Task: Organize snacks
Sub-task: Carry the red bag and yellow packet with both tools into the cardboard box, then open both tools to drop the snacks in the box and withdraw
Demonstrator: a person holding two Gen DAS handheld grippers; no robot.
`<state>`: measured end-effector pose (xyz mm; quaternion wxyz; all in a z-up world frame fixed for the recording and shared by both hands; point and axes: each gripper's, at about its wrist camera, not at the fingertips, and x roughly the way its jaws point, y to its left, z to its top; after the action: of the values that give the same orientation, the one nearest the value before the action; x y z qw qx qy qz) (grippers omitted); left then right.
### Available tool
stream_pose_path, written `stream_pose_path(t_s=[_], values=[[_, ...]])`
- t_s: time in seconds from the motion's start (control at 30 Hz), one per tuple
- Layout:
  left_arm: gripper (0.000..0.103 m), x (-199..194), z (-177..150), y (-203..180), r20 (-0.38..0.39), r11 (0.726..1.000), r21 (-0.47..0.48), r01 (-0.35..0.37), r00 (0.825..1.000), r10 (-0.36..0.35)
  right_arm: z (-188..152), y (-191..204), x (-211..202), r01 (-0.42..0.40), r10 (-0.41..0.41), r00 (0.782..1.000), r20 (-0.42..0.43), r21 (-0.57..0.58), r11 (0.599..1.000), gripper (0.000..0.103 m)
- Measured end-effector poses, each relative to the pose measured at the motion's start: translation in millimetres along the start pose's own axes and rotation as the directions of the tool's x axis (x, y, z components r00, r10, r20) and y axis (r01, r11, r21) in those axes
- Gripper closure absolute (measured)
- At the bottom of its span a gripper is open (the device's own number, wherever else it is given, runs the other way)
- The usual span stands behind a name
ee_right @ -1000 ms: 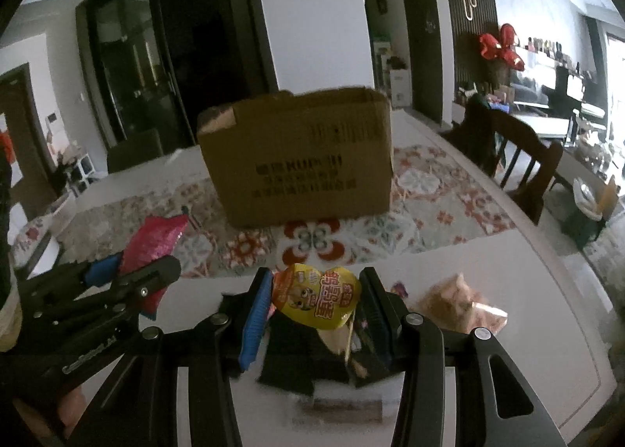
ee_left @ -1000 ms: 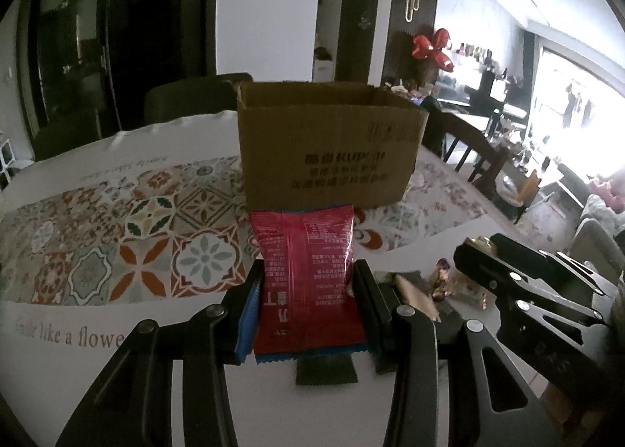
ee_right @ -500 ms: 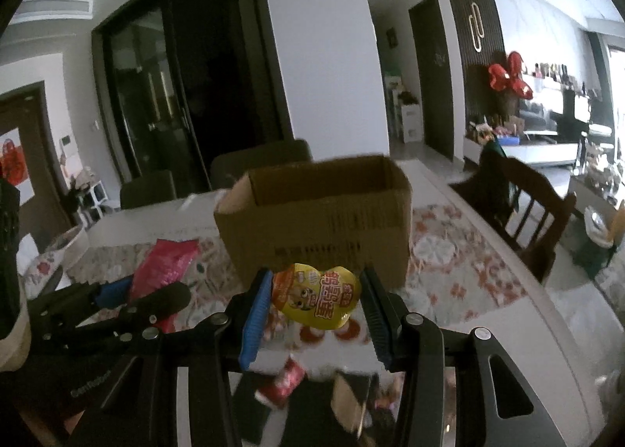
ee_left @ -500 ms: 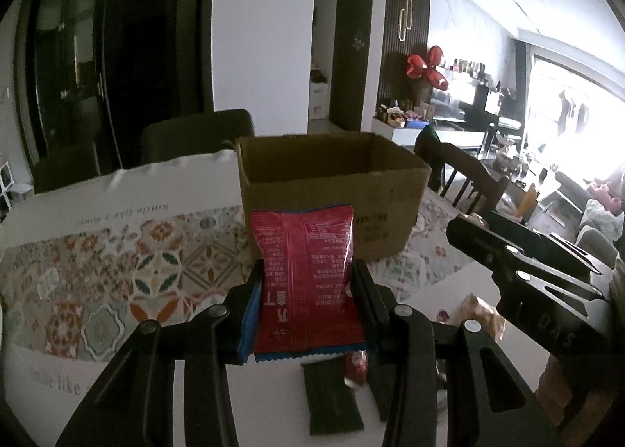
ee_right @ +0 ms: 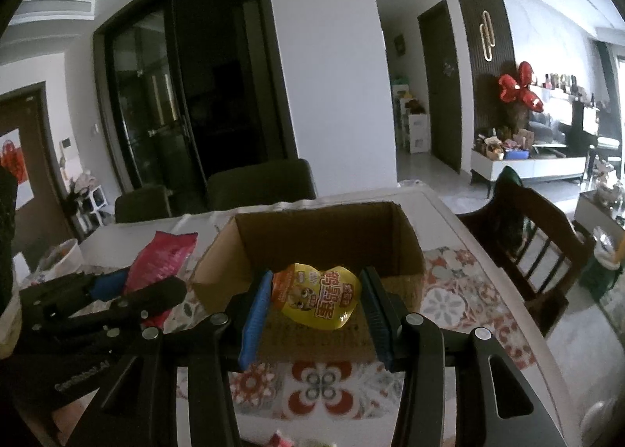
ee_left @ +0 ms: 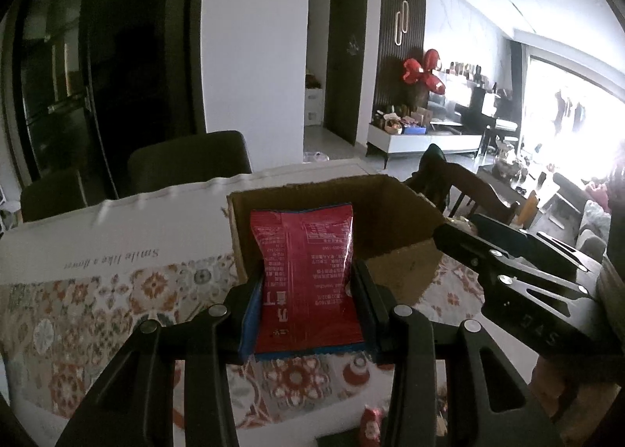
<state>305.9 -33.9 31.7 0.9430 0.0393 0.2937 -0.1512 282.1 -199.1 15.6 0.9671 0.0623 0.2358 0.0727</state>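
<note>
Patterned tablecloth (ee_left: 97, 302) lower now, both tongs' packets nearer the carton (ee_right: 406, 247).

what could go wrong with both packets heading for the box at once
The left gripper and right gripper sit close side by side before one narrow box; they could bump. The red packet stands tall between the pads and may catch the box's near rim. The yellow packet is pinched only at its edges and might slip out early.
</note>
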Motion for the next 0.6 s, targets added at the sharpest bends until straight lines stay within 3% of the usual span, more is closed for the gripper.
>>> stream_pose_path(t_s=[0.47, 0.6], values=[[0.061, 79, 36, 6, -0.1, 1.0, 0.016, -0.003, 0.995, 0.005, 39, -27, 78, 0.029, -0.026, 0.993, -0.116, 0.02, 0.999, 0.056], [0.039, 88, 38, 7, -0.114, 1.0, 0.003, -0.024, 0.993, 0.024, 42, -30, 89, 0.043, -0.04, 0.989, -0.146, 0.021, 0.999, 0.055]])
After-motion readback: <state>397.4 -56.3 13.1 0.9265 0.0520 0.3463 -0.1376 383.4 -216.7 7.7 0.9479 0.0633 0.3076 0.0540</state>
